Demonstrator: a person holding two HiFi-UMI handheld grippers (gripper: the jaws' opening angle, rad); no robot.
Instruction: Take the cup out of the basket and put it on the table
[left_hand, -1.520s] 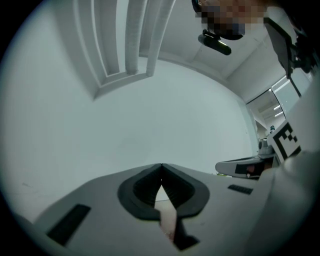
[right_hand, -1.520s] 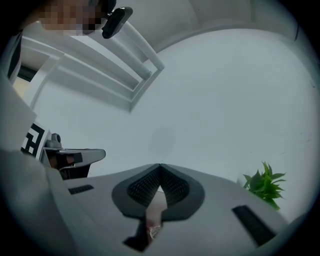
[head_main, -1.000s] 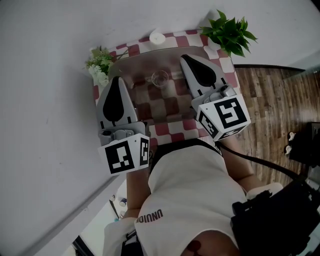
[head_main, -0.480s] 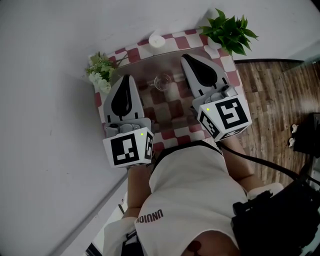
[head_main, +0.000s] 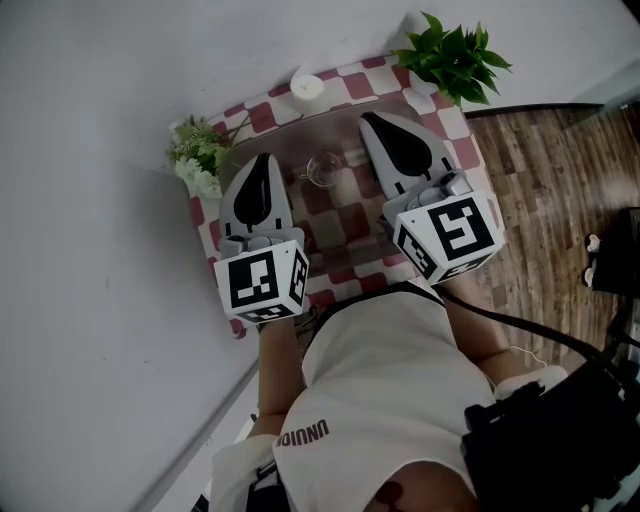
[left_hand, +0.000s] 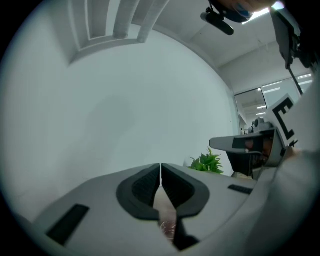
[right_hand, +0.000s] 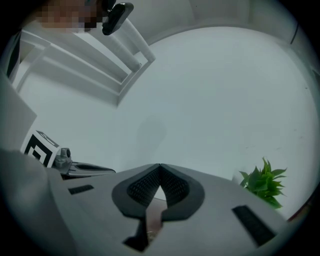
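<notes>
Hovering over a small surface spread with a red-and-white checked cloth, the left tool and the right tool point away from the person towards a pale wall. In the left gripper view the left tool has its two dark ribbed pads pressed together at the tip, with nothing caught between them. The right gripper view shows the same for the right tool: the pads meet at the tip and hold nothing.

The cup, a small clear glass, stands upright on the surface between the two tools, just beyond the left tool's tip and beside the flank of the right one, touched by neither. A darker, glassy-looking patch covers the cloth around it; whether that is the basket cannot be made out.

A white candle sits at the far edge of the cloth. A green plant stands at the far right corner and appears again in the left gripper view and the right gripper view. White flowers lie at the left edge, near the left tool. Wooden floor shows to the right of the surface.
</notes>
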